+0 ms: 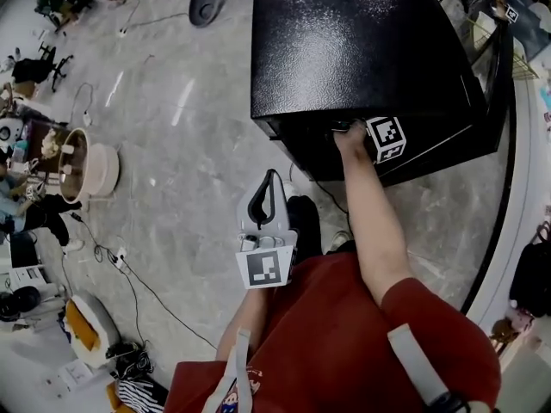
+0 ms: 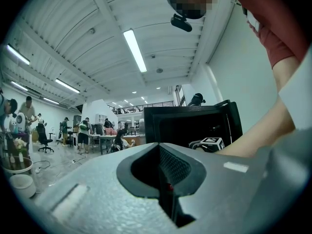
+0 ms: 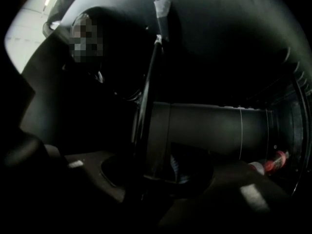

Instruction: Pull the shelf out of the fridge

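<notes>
The black fridge [image 1: 362, 50] stands on the floor ahead, its front facing me and its door [image 1: 508, 84] swung open at the right. My right arm reaches into it; only the marker cube [image 1: 386, 138] shows at the opening. In the right gripper view the dark interior shows a thin shelf edge [image 3: 148, 106] running down between the jaws of my right gripper [image 3: 158, 172]. A gap shows beside one ridged pad [image 3: 176, 167], so the jaws stand open around the shelf. My left gripper [image 1: 272, 177] hangs back near my body, shut and empty [image 2: 163, 179], pointing toward the fridge [image 2: 190, 123].
A red-and-white item [image 3: 273, 162] lies at the right inside the fridge, beside a dark rounded wall [image 3: 214, 130]. Cables [image 1: 129, 282] trail over the grey floor at the left near a round tub [image 1: 90, 169]. People [image 2: 83, 133] work at desks far off.
</notes>
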Motion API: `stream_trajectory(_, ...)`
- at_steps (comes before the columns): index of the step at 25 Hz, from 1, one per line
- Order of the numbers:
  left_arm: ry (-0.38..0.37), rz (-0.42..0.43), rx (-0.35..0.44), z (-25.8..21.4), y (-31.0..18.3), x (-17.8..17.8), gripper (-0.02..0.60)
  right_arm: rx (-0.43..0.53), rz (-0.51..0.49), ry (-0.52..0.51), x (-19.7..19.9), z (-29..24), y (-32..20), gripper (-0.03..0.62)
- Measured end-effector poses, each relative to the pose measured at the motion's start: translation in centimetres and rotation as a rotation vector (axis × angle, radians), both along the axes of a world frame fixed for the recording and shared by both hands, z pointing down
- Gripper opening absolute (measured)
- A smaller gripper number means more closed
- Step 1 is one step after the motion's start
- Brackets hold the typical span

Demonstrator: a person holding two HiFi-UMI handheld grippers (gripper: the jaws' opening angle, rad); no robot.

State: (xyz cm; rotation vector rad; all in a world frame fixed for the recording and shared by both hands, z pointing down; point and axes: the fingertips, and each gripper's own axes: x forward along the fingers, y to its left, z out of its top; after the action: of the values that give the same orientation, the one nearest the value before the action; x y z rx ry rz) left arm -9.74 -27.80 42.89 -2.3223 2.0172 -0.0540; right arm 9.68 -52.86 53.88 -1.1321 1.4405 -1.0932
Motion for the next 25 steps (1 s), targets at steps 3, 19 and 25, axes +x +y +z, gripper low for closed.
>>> stream_trajectory(3, 0.01, 0.011, 0.022, -0.2, 0.1, 0.1, 0.002, 0.004, -0.016, 0.028, -0.4, -0.4, -0.5, 0.13)
stream_trajectory(19, 0.018, 0.009, 0.004, -0.5, 0.4, -0.3, 0.002, -0.051, -0.008, 0.005, -0.4, -0.2, -0.3, 0.021)
stream_trajectory(25, 0.029, 0.019, 0.025, -0.6, 0.4, -0.1, 0.002, -0.053, -0.016, -0.017, -0.3, -0.1, 1.1, 0.02)
